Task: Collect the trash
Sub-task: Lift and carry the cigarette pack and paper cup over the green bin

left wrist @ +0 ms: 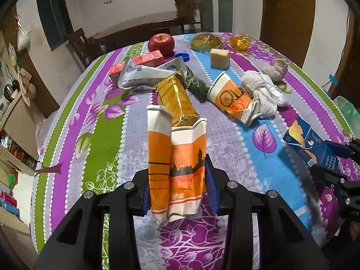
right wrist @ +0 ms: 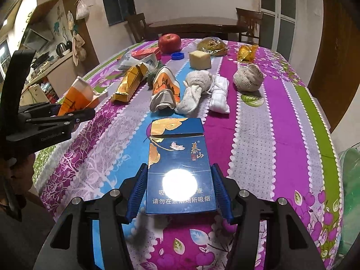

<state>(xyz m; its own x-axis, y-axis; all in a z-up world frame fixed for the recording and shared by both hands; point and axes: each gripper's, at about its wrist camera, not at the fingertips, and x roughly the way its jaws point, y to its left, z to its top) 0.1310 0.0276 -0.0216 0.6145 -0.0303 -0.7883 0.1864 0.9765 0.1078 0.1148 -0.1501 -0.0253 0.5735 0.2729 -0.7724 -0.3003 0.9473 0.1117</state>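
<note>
Holding, left: left gripper (left wrist: 177,191) with jaws clamped on a crushed orange paper cup (left wrist: 177,168), lifted clear of the desk (left wrist: 108,148); grip low on the flattened body, rim end pointing away, likely so the cup can be carried off as trash.
Holding, right: right gripper (right wrist: 178,193) with jaws clamped on both long sides of a blue cigarette pack (right wrist: 178,164), face up and raised above the desk, lid end forward; firm side grip suits a stiff box.
Still on the desk, likely trash: second crushed orange paper cup (right wrist: 165,87) on its side mid-desk, gold foil wrapper (right wrist: 129,84) beside it, white plastic wrapper (left wrist: 148,74) lying over red cartons (left wrist: 147,59), blue bottle cap (right wrist: 177,55), crumpled gold wrapper (right wrist: 247,52) at the far edge.
Probably not trash: red apple (right wrist: 169,40), cheese-coloured block (right wrist: 200,59), rolled socks (right wrist: 248,77), white towelling bundle (right wrist: 195,92).
Bin: none clearly seen; green plastic bag (right wrist: 351,180) at the desk's right edge, possibly the target.
Writing, pack: "泰山" in gold, with a warning line ending "所吸烟"; glare hides the middle.
Writing, cup: printed skyline, small white logo near the base, not legible.
Writing, tool: faint lettering on the left gripper's body, unreadable.
</note>
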